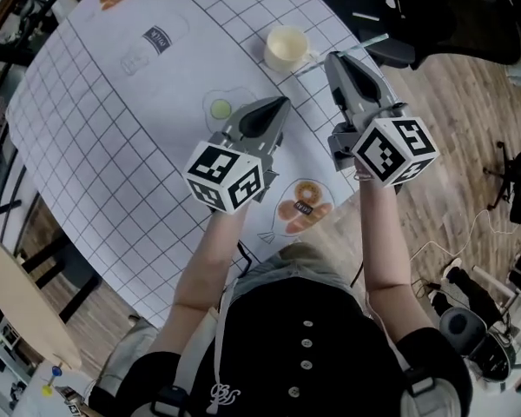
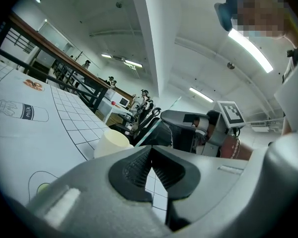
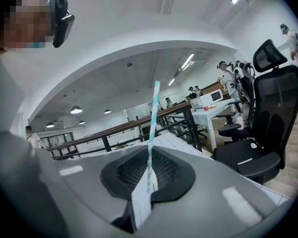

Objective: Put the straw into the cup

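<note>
Grippers first, two of them over the table (image 1: 113,146): the right gripper (image 1: 339,63) had its jaws clamped on the straw (image 3: 153,118), and the left gripper (image 1: 278,107) was pinched together on nothing. One cup (image 1: 286,48) stood just beside the right one's tip, open side up. One straw, held crosswise, with its near end close to the rim but not in yet. I'd say tip that end down over the mouth and only let go once it's inside.
</note>
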The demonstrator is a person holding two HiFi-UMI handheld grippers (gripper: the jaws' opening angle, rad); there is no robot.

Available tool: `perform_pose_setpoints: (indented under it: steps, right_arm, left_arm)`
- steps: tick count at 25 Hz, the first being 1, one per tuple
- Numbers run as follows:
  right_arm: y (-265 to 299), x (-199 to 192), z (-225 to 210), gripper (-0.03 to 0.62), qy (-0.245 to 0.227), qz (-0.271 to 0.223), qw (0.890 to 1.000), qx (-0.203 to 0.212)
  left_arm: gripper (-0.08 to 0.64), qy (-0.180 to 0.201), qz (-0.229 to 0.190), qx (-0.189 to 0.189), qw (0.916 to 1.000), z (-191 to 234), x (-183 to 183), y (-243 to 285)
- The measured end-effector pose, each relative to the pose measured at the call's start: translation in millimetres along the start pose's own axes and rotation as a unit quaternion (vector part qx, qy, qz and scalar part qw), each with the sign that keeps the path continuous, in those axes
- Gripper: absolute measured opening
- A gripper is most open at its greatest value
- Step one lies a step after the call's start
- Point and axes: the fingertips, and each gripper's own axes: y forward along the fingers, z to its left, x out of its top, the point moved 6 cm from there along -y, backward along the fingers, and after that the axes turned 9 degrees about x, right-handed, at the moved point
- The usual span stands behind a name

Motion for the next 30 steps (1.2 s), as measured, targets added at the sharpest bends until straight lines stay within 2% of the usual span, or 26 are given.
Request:
perform_pose_setpoints:
  steps: [9, 21, 30]
  right_arm:
    - [31.9, -2.4, -24.8, 0.026, 0.002, -0.021, 0.999, -0.024]
    - [57.8, -36.0, -40.5, 0.025, 0.009, 0.023, 0.999, -0.042]
    - [65.1, -58.4, -46.4, 0.025, 0.018, 0.055, 0.997, -0.049]
  left_arm:
    - [0.000, -0.025, 0.014, 0.001, 0.9996, 16.3, -18.4, 8.6]
    - [0.000, -0.036, 0.042, -0.017, 0.9983, 16.4, -36.6, 21.9]
    - [0.000, -0.060, 0.044, -0.002, 0.9972, 28.6, -41.0, 20.4]
